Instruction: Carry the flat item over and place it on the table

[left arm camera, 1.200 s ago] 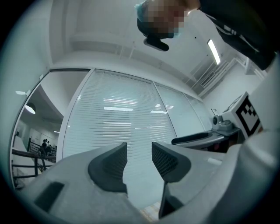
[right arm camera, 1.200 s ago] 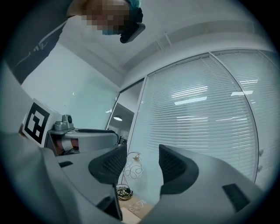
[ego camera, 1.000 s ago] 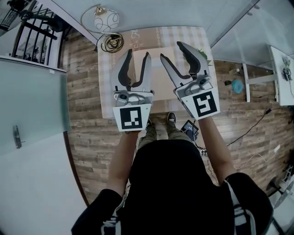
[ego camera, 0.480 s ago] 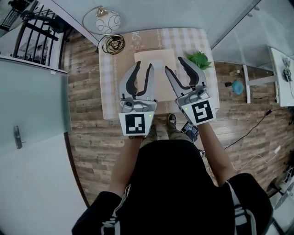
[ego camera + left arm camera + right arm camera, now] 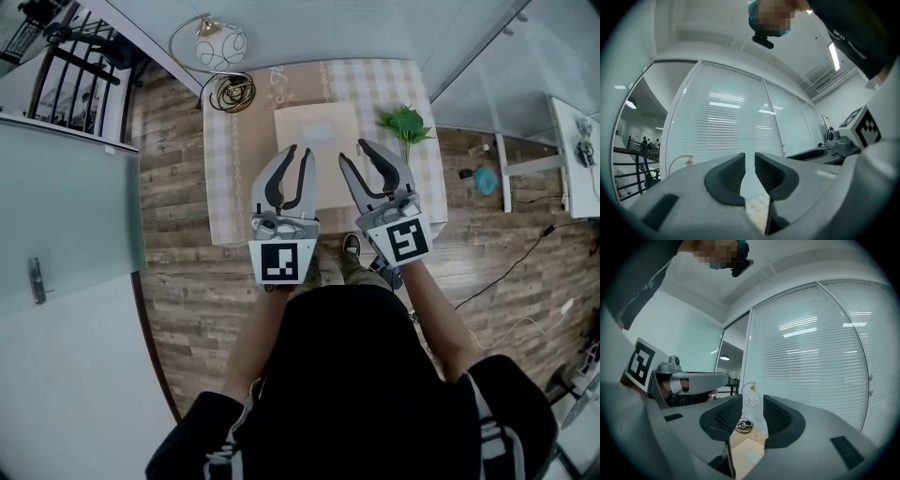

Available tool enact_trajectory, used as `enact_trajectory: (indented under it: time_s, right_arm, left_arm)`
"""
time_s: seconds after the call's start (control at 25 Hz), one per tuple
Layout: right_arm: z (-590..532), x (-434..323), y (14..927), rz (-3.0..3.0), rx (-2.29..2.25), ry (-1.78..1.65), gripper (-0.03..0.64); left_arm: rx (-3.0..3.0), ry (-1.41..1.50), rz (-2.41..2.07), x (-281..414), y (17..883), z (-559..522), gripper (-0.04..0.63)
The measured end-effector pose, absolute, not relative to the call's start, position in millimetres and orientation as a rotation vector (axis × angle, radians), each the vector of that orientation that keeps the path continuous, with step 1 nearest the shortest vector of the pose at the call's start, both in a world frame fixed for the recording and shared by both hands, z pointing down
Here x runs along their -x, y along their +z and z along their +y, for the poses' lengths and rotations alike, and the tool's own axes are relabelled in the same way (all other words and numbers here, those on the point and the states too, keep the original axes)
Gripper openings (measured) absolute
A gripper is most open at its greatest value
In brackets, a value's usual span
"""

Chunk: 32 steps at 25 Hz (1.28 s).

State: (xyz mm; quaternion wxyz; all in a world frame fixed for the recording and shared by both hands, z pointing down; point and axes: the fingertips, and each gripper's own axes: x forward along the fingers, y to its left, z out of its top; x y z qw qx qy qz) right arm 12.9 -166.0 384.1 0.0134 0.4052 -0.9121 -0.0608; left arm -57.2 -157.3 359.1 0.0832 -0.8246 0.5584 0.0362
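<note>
Flat item (image 5: 317,131), a beige rectangle, lies on the checked tabletop (image 5: 225,169), long axis pointing away from the person, with a cable coil (image 5: 230,89) to its left and a green plant (image 5: 405,122) to its right. Left gripper (image 5: 300,152) and right gripper (image 5: 355,152) hover over its near end, fingers closing, slightly apart, on nothing.

left tongs (image 5: 297,153): grey curved shells carrying black ribbed pads, closing with only air between | right tongs (image 5: 356,152): looking alike, closing likewise | marker cubes (image 5: 278,262): showing black-on-white squares behind the tongs | person: wearing a black top (image 5: 356,375) with white-striped sleeves (image 5: 221,457)
</note>
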Motion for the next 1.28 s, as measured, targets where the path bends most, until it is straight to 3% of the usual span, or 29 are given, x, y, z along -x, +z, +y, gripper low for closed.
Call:
enact_trajectory:
  time_s: [1.28]
  right_arm:
    - [-142,2,428,-2.792,-1.242,-0.088,0.025]
  left_arm:
    - [2.46,0.004,1.733,83,399,-146,0.023]
